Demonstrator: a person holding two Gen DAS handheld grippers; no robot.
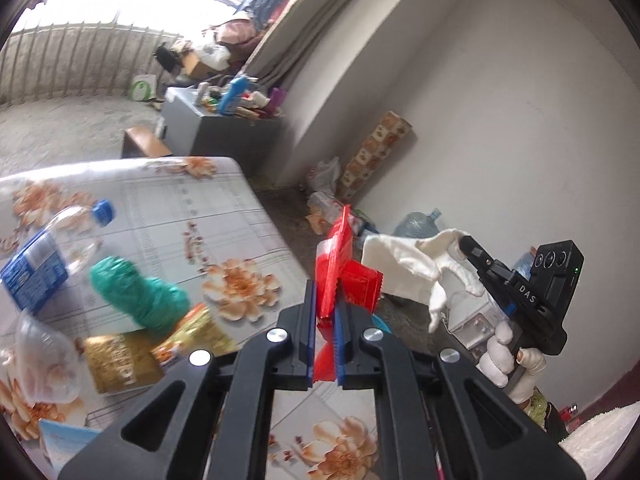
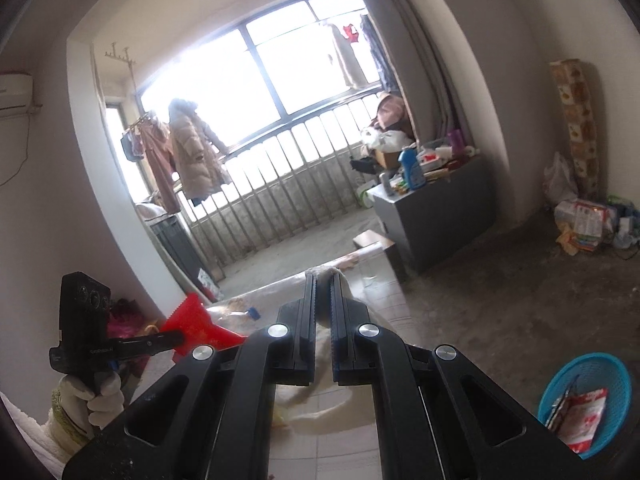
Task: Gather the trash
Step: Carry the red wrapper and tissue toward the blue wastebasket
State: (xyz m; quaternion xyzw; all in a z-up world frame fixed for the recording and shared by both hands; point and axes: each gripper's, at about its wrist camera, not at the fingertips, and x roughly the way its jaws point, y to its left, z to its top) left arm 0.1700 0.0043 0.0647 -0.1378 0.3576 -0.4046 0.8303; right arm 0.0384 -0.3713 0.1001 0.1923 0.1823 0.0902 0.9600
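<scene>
My left gripper (image 1: 326, 292) is shut on a red wrapper (image 1: 340, 256), which sticks up between its blue pads above the table's right edge. To the right of it, my right gripper (image 1: 466, 244) pinches a crumpled white paper sheet (image 1: 408, 264) in a gloved hand. In the right wrist view my right gripper (image 2: 322, 280) is shut on the white sheet (image 2: 340, 416), which hangs down below the fingers. The left gripper (image 2: 176, 336) holds the red wrapper (image 2: 196, 324) at lower left. A blue basket (image 2: 616, 376) on the floor at lower right holds a red-and-white packet (image 2: 584, 412).
On the floral table (image 1: 180, 208) lie a clear bottle with a blue cap (image 1: 52, 252), a green crumpled bag (image 1: 140, 292), a gold packet (image 1: 120, 364) and clear plastic (image 1: 40, 360). A grey cabinet (image 2: 436, 220) with clutter stands by the balcony railing. Bags lie along the far wall.
</scene>
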